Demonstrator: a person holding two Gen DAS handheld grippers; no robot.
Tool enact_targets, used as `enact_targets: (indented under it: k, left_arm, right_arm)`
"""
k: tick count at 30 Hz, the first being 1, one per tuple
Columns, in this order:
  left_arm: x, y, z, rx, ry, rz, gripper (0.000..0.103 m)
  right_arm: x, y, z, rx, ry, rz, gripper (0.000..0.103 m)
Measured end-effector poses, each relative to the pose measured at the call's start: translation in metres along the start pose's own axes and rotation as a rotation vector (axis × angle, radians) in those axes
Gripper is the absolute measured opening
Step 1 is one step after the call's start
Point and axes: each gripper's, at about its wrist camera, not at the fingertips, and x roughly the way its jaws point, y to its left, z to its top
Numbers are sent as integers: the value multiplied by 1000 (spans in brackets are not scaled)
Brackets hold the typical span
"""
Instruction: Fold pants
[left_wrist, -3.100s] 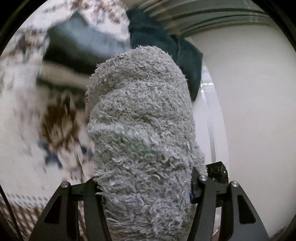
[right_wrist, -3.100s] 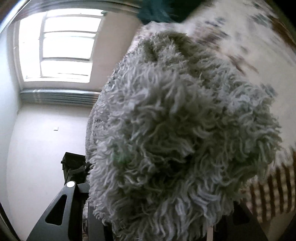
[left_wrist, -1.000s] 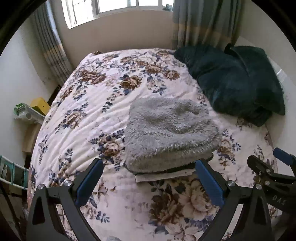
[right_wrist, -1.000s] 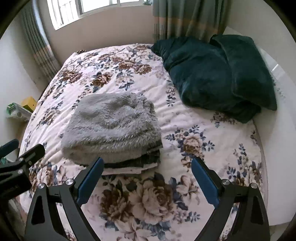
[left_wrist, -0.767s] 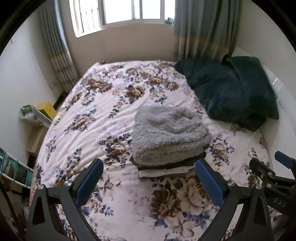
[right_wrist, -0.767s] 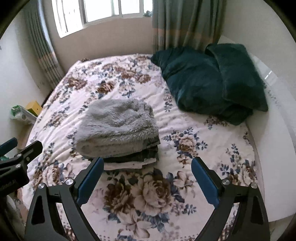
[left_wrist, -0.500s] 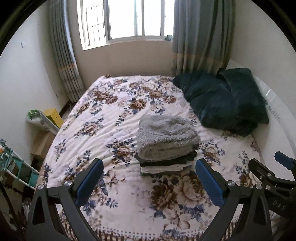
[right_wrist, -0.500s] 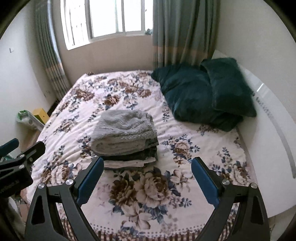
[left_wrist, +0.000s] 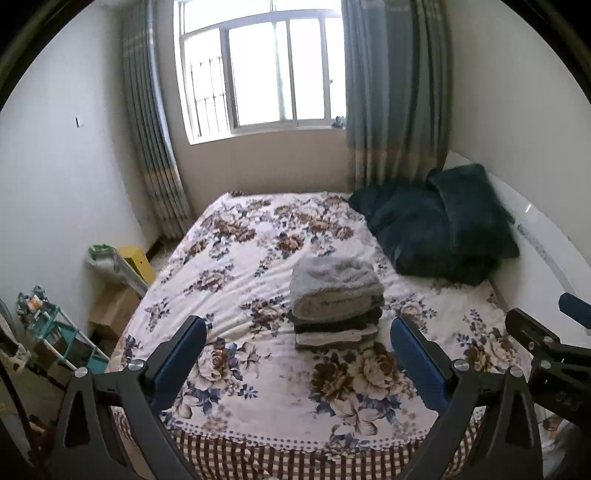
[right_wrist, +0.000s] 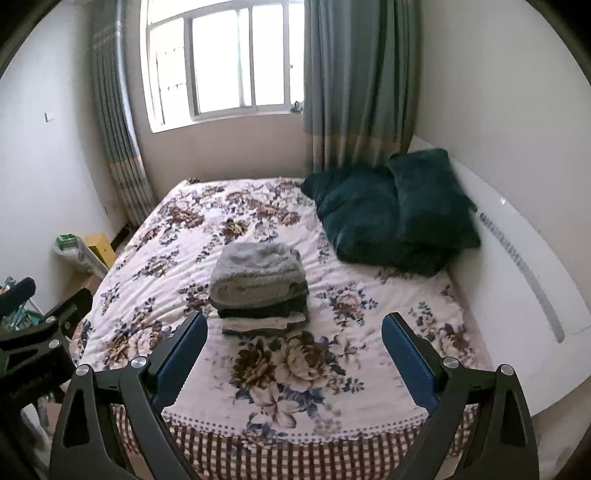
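- Both claws, my left claw (left_wrist: 295, 350) and right claw (right_wrist: 293, 343), are wide and hold nothing.
- My fluffy grey folded pants (left_wrist: 334, 286) sit on a clothes pile on the flowery bed (left_wrist: 236, 266).
- From the left claw they're at twelve o'clock; from the right, eleven.

A home bedroom — a floral-covered bed (left_wrist: 258, 266), dark green pillows (left_wrist: 436, 229) and a curtained window (left_wrist: 266, 70).

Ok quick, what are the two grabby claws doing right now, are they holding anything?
Left gripper: open, holding nothing, back from the bed.
Right gripper: open, holding nothing too.
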Motion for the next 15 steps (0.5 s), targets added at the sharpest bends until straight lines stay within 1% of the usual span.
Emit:
enact_targets:
  k: [3, 7, 12, 15]
  left_arm:
    - [-23, -3, 0, -7, -18, -9, 102]
    - [-43, -11, -4, -3, -18, -10, 102]
    - [-48, -12, -8, -19, -12, -4, 102]
    - [-48, -12, -10, -35, -14, 0, 102]
  right_arm:
    - [-39, -7, -1, -7, -27, 12, 97]
    - [-68, -12, -4, -17, -40, 31, 97]
    - [-86, -20, -4, -25, -40, 51, 97]
    - [-90, -24, -6, -25, -39, 53, 97]
